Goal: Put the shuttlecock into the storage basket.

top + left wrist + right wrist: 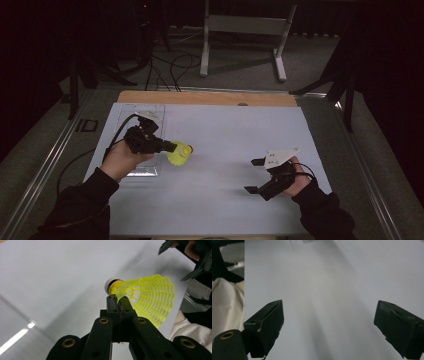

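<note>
Currently: left tongs (pixel 119 302) pressed together on the netted skirt of a yellow shuttlecock (pixel 147 298), pinching one edge of the mesh close behind the white cork. Shuttlecock carried clear of the worktop (pixel 225 130), cork end pointing away from the left hand (pixel 120 159), skirt flaring off to one side of the tips. Right tongs (pixel 329 325) spread wide, nothing between them, hovering low over bare surface, well apart from the left pair and across from the shuttlecock.

Step in hand, judged: carry phase, shuttlecock lifted and held in transit. Next move probably a handover to the waiting right tongs or a set-down on the open sheet; either way calls for a gentle approach, since the grip sits on thin flexible mesh and could slip or crush it. For a handover, right tongs to close on the cork or the firm neck before the left pair lets go.

Just beside the left tongs: clear plastic tray (pixel 145 117) lying flat. Beneath both: pale sheet over a wooden board. Beyond: dim room, grey floor, cables, white frame stand (pixel 245 30).
</note>
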Demonstrator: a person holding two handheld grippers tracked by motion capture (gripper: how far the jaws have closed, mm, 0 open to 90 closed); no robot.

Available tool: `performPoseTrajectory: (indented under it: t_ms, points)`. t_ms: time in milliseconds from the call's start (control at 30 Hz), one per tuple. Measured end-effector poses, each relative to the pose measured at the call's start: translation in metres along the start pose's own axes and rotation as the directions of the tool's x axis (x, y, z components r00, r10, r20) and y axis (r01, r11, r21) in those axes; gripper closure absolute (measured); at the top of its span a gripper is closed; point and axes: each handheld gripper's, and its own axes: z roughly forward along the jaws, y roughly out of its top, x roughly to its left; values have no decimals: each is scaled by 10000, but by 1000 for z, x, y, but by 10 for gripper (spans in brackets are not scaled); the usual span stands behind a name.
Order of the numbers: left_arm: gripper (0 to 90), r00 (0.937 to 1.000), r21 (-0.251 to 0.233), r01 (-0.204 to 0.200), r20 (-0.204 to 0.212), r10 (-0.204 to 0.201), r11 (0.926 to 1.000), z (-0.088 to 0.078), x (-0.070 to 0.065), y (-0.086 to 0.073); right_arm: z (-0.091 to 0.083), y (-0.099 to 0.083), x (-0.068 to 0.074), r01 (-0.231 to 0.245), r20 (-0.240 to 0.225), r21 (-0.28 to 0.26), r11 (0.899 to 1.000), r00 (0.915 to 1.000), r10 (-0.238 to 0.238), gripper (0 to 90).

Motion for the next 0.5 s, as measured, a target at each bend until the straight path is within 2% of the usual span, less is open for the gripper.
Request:
performPoseTrajectory:
  t_ms: [33,167,233,400,500]
  points:
    - [900,10000,5,32,11,-32,10000,-3,2,-1,-1,-2,0,53,123,-55,10000,9999,-53,95]
    - [900,9986,-119,-22,-529,16,9999,-12,7,-7,-5,-7,1,49,168,-252,9997,9998,-44,95]
    - [900,9972,-179,103,-741,-116,9998,-17,10,-10,-6,-9,1,31,238,-382,9993,9997,-22,95]
    - [900,9892,-385,342,-1415,-393,9987,-30,19,-17,-10,-14,2,78,442,-609,9981,9990,-51,95]
    - [900,9811,-507,484,-1848,-570,9975,-36,24,-22,-11,-18,3,52,514,-806,9967,9987,-10,95]
